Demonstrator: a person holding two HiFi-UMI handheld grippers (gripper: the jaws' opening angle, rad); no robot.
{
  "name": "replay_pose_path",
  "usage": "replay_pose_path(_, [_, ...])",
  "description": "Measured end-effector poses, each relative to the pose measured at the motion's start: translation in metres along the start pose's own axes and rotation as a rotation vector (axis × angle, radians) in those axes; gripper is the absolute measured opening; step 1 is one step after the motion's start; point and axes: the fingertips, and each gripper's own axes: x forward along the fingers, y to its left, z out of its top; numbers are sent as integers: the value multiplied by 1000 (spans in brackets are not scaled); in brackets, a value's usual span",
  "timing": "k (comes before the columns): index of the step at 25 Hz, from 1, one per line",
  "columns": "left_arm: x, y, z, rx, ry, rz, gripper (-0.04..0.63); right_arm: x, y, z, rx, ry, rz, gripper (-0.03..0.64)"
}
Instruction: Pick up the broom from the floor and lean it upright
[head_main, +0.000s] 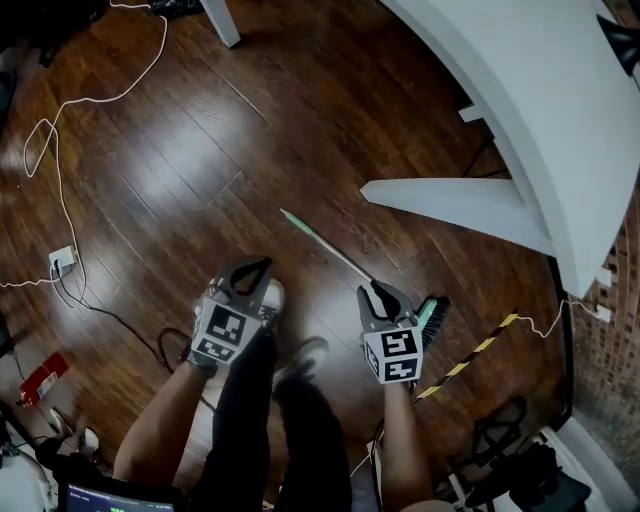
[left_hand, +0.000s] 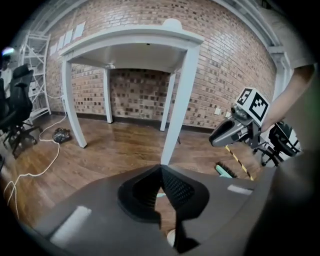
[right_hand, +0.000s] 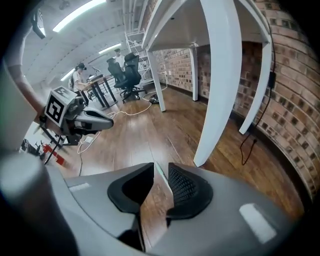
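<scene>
The broom lies flat on the wooden floor. Its pale green handle (head_main: 325, 245) runs up-left from the dark bristled head (head_main: 433, 318). My right gripper (head_main: 383, 293) hovers over the handle's lower end, close to the head. It is open, and the right gripper view shows the handle (right_hand: 159, 176) through the gap between its jaws (right_hand: 161, 170), with neither pad pressing on it. My left gripper (head_main: 252, 266) hangs to the left of the handle, apart from it. Its tips (left_hand: 161, 169) meet with nothing between them. The broom head (left_hand: 226, 171) lies under the right gripper (left_hand: 220, 137) in the left gripper view.
A white table (head_main: 520, 110) stands at the right, one leg (left_hand: 177, 100) just beyond the broom. White cables (head_main: 60, 150) trail over the floor at the left. A yellow-black striped strip (head_main: 480, 348) lies right of the broom head. An office-chair base (head_main: 500, 440) sits at lower right.
</scene>
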Motion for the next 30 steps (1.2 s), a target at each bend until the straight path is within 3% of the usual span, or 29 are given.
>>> replay_pose_path(6, [38, 24, -69, -89, 29, 61, -2, 79, -12, -37, -88, 67, 15, 112])
replay_pose_path(11, [81, 35, -152, -156, 179, 133, -2, 147, -10, -81, -210, 155, 53, 114])
replay_pose_path(15, [106, 30, -193, -242, 198, 128, -2, 197, -6, -124, -260, 222, 98, 115])
replay_pose_path(19, [123, 24, -223, -257, 210, 95, -2, 239, -11, -156, -242, 270, 113, 117])
replay_pose_path(30, [143, 26, -249, -344, 192, 62, -2, 306, -23, -189, -414, 476, 100, 124])
